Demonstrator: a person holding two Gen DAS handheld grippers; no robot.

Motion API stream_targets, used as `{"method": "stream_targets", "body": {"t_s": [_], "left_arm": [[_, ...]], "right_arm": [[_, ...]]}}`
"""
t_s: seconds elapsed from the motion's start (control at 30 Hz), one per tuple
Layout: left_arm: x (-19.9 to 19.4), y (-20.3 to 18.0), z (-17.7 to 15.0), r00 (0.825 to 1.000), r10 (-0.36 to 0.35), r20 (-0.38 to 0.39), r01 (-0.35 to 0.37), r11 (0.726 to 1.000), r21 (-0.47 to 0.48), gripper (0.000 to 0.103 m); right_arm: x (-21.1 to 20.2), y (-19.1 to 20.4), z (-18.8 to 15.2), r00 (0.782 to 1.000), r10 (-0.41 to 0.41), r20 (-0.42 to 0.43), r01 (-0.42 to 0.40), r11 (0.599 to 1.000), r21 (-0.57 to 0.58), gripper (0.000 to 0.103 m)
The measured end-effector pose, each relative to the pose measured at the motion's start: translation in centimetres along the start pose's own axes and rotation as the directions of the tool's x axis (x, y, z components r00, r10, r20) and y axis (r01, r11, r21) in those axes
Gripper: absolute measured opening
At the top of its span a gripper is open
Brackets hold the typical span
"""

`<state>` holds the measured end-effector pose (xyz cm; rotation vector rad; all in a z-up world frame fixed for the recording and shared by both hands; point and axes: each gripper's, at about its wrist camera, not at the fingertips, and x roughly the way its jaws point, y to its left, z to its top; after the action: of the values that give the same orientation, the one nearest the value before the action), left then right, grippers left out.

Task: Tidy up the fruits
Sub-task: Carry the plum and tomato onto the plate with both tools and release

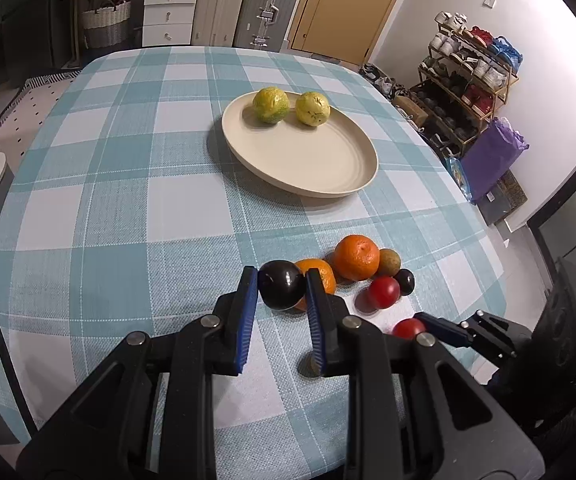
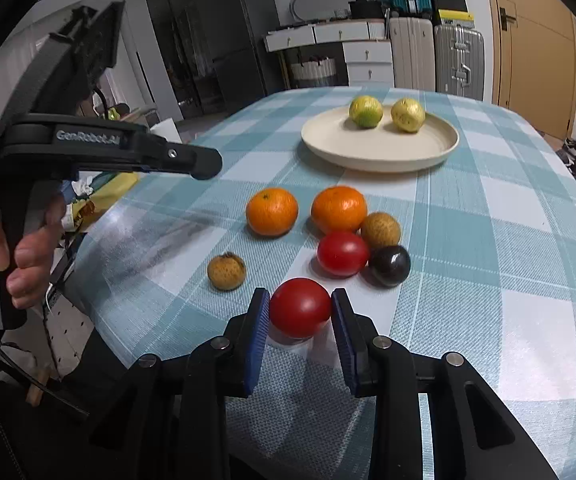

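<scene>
Slip risk: your left claw (image 1: 281, 286) pinches the glossy round dark plum (image 1: 281, 285), your right claw (image 2: 300, 308) the smooth red tomato (image 2: 300, 307); either could roll off the checked worktop (image 1: 127, 184).

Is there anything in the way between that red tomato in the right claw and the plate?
Yes. From the tomato toward the plate lie another tomato and two oranges. Carried above them, nothing visible blocks it.

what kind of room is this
Most likely a lived-in home, perhaps a dining area by the entry: a table with a checked cloth, a shoe rack by the wall, and suitcases beside a drawer unit.
</scene>
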<state>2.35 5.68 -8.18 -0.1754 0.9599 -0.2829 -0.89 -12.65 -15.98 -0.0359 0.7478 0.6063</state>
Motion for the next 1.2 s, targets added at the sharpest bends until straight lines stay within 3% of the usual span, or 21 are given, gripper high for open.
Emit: {"method": "stream_targets", "body": {"t_s": [0.63, 1.2], "left_arm": [[2.7, -0.3, 5.8, 0.999, -0.039, 0.031, 0.039, 0.999, -0.019, 0.021], [7.8, 0.6, 12.7, 0.996, -0.084, 0.005, 0.084, 0.995, -0.045, 0.021]], "right_arm": [[-2.5, -3.8, 5.1, 0.987, 0.016, 0.158, -0.023, 0.999, 0.042, 0.032], [1.8, -7.6, 12.8, 0.987, 0.060, 0.150, -0.072, 0.994, 0.077, 0.032]]}}
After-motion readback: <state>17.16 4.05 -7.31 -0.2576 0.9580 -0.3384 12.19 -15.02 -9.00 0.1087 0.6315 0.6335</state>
